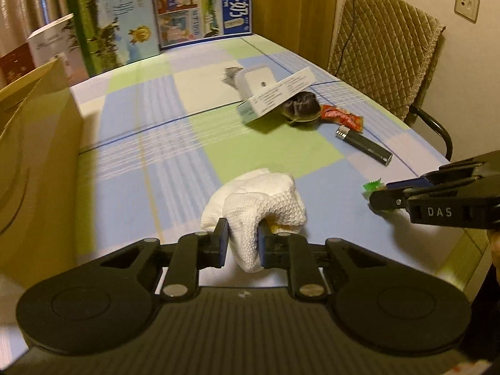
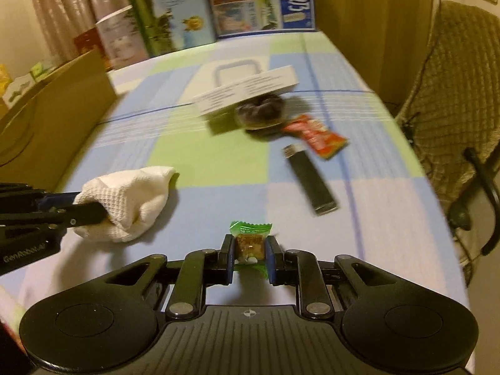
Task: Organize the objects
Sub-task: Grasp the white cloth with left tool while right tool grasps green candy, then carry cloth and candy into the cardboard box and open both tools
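Right hand-held gripper [image 2: 250, 251] clamps green-wrapped candy [image 2: 250, 237] above checked cloth [image 2: 218, 168]

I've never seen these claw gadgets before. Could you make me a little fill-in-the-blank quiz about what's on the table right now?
1. The left claw is shut on a white ____.
2. The right claw pinches a candy in a ____ wrapper.
3. The black lighter lies beside a ____ snack packet.
4. A ____ box stands along the table's left edge.

Missing words: cloth; green; red; cardboard

Left tool [image 1: 242, 243] and right tool [image 2: 250, 254] both clamped, each gripping something.
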Motion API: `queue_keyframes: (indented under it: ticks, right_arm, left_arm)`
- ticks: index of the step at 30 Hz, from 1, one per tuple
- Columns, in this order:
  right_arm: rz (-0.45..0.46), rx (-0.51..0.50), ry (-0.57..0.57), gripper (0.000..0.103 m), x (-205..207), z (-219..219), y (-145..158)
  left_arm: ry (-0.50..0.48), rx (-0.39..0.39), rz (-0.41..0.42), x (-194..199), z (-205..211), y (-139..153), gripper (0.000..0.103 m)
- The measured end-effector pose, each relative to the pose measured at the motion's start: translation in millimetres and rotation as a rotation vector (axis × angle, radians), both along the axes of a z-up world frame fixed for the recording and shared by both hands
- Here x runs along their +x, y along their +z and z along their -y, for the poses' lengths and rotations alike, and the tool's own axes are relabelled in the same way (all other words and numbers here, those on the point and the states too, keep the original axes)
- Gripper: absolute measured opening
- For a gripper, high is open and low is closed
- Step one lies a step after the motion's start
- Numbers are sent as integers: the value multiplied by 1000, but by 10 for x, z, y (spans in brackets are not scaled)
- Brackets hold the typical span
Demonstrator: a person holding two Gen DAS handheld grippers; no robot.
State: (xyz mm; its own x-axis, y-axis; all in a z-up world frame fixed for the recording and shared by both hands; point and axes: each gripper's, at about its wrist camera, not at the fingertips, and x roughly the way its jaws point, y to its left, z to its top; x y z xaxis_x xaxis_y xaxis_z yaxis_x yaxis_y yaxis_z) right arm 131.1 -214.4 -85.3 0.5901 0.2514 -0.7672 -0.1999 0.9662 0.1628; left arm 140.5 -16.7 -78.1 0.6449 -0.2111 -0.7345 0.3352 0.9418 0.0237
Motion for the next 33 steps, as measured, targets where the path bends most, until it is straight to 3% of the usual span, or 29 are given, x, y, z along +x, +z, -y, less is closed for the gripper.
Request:
queue_keyframes:
  ticks: [1,3,5,9,10,13,16,21,25,33]
  right_arm:
    - [-1,1,0,17,-21,-25,-10]
    - [0,8,-4,17,-24,-53,-13]
    - [4,11,-13,17,-20,-52,-3]
    - [11,22,-55,17,2,5,9]
    - [11,25,-62,17,4,28,10]
    - [9,28,-67,17,8,31,13]
    - [13,24,-61,17,18,9,18]
    - [22,22,-43,17,28,-50,46]
    - [45,20,-20,17,-13,-128,127]
    - [90,38,-8,17,-238,-293,387]
  left_arm:
    - [6,-4,-2,-20,-22,-8,18]
    - [18,-5,3,-27,-36,-10,34]
    - [4,-11,16,-28,-7,13,37]
    - [-43,-13,39,-36,121,52,66]
    - [-54,-9,40,-23,161,38,67]
    - [-51,26,42,52,256,-52,66]
    - [-42,50,31,131,278,-159,58]
    - [-46,58,46,82,249,-137,27]
    - [-25,25,19,39,150,-53,24]
    - [8,-6,54,-222,-37,282,24]
